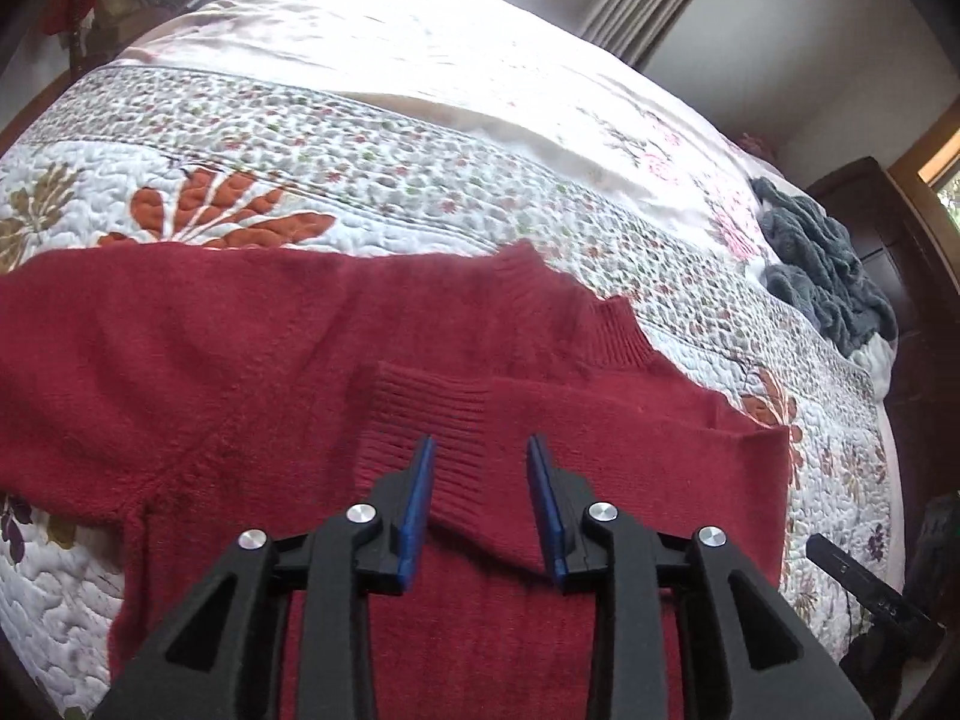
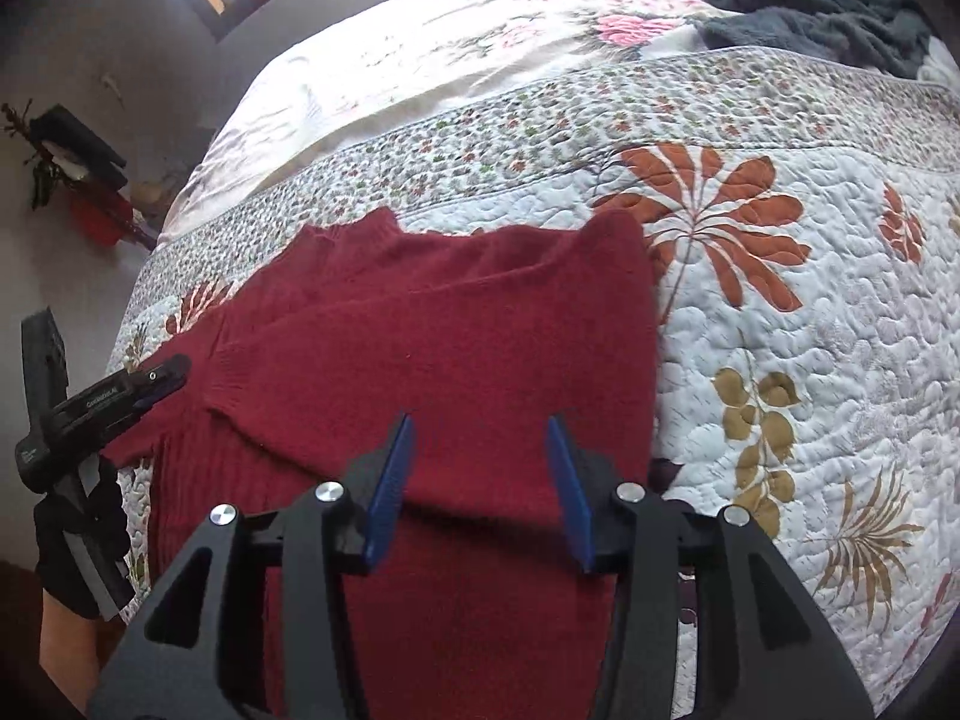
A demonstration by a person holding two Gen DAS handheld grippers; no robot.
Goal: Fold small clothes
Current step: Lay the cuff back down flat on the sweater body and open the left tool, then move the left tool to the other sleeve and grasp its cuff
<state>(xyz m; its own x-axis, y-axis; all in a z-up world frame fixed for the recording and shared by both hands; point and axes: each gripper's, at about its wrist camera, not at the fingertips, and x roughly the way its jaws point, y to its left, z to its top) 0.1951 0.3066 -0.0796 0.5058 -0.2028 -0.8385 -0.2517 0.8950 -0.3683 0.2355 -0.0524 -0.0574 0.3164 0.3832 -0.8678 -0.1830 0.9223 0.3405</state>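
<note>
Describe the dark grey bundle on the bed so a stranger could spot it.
Start at the floral quilt covering the bed, then look past the red sweater. The grey fleece heap lies crumpled near the bed's edge, the only dark, fuzzy, unfolded thing there.

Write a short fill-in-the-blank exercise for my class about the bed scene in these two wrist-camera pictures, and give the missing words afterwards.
1. The sweater spread out on the quilt is ____ in colour.
2. A sleeve lies folded across the body, its ribbed cuff ahead of the left gripper, whose jaws stand ____.
3. The right gripper hovers over the sweater and holds ____.
4. The crumpled fleece near the far edge of the bed is ____.

Missing words: red; open; nothing; grey
</note>
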